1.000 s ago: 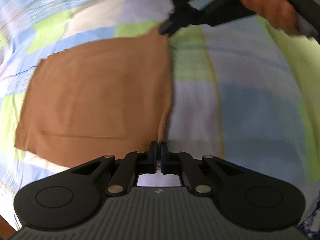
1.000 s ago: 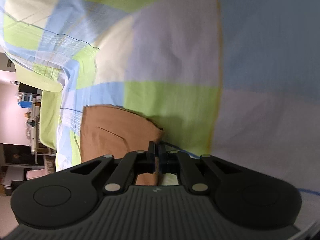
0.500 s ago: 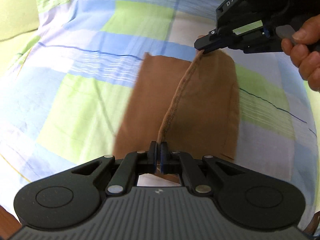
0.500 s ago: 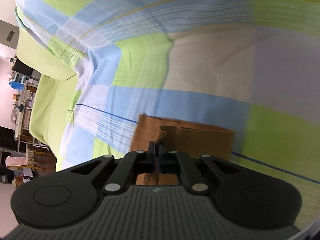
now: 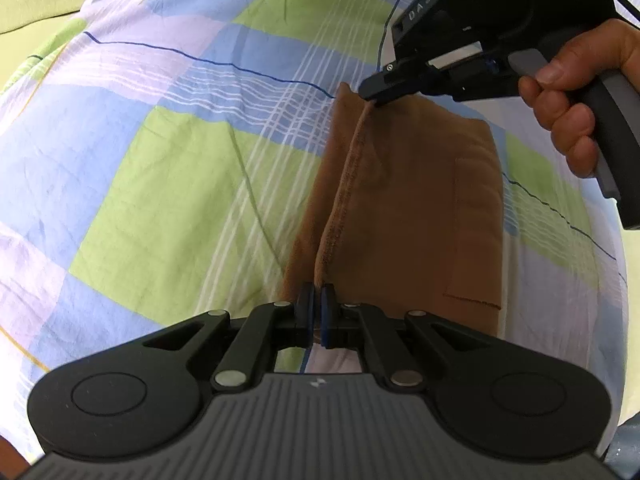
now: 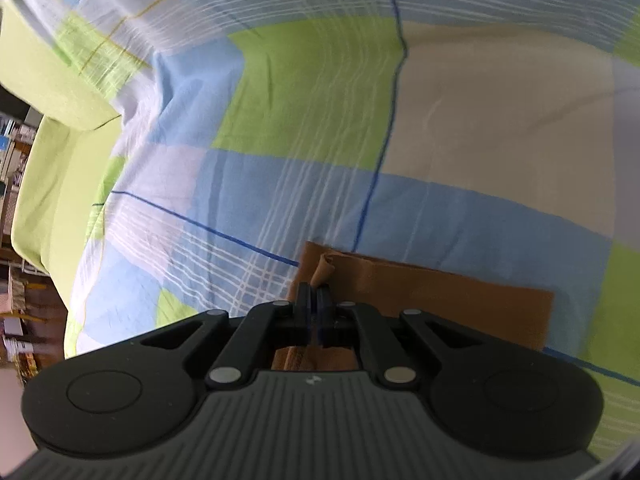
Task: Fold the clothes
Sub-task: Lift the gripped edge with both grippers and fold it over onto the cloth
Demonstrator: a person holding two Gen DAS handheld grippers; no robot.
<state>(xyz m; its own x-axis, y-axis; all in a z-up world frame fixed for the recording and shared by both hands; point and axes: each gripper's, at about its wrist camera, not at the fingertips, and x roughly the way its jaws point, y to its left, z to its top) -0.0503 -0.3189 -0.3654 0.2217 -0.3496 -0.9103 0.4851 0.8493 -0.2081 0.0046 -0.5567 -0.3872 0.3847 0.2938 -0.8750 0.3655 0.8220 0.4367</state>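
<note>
A brown garment (image 5: 416, 208) lies on a checked bedsheet (image 5: 160, 184), partly folded over itself. My left gripper (image 5: 316, 300) is shut on the near end of its stitched hem. My right gripper (image 5: 370, 94) is shut on the far end of the same hem, which runs raised and taut between the two. In the right wrist view the right gripper (image 6: 314, 300) pinches a bunched corner of the brown garment (image 6: 440, 300), which lies flat to the right of it.
The checked sheet (image 6: 320, 120) covers the bed all around. A lime-green pillow (image 6: 52, 80) lies at the far left of the right wrist view. Room furniture shows past the bed's left edge.
Both grippers have carried the garment's right edge up and over to the left, folding it onto itself. The hem is now lifted over the left side of the garment.
</note>
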